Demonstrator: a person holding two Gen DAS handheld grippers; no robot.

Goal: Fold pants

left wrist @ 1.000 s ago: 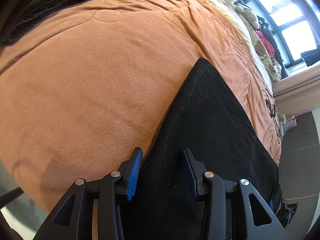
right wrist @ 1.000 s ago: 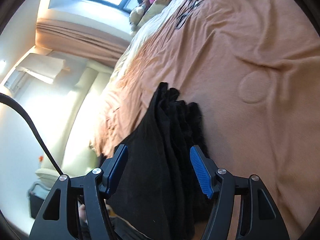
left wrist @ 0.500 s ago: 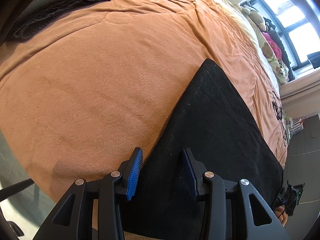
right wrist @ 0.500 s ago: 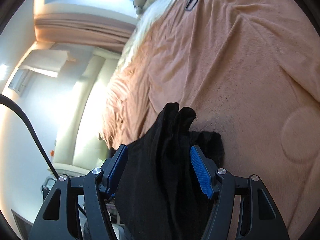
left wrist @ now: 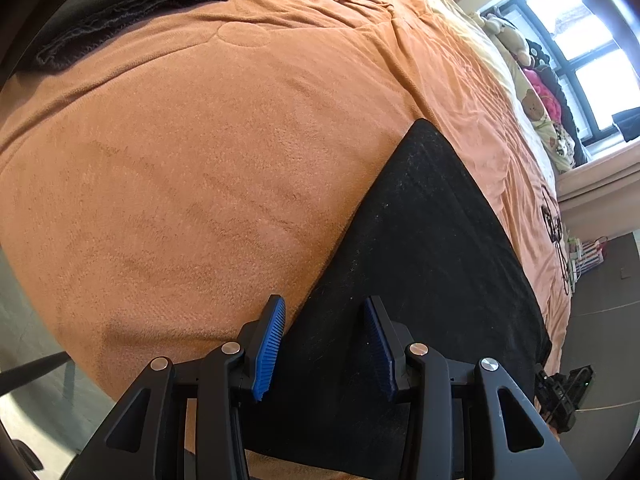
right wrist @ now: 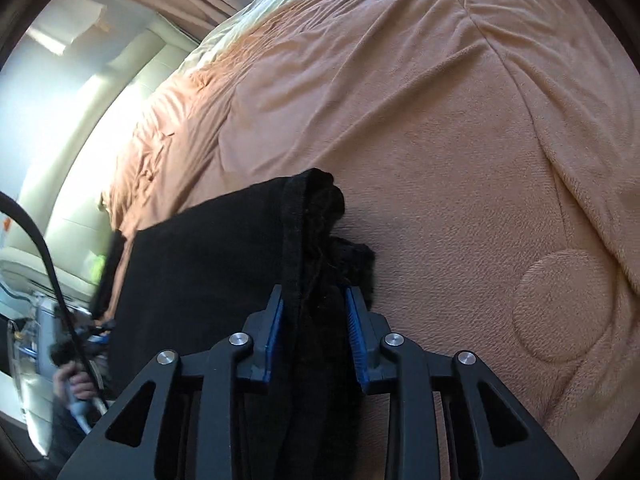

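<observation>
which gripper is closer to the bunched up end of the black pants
Right. The right gripper is closing around the bunched end of the pants; the left gripper sits open over the flat part.

One pair of black pants (left wrist: 420,248) lies on one orange blanket (left wrist: 200,160). One dark folded garment (left wrist: 132,4) sits far left. Two tools show.

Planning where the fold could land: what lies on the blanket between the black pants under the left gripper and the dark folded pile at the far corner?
Nothing: in the left wrist view, only bare orange blanket separates the black pants from the dark folded pile.
</observation>
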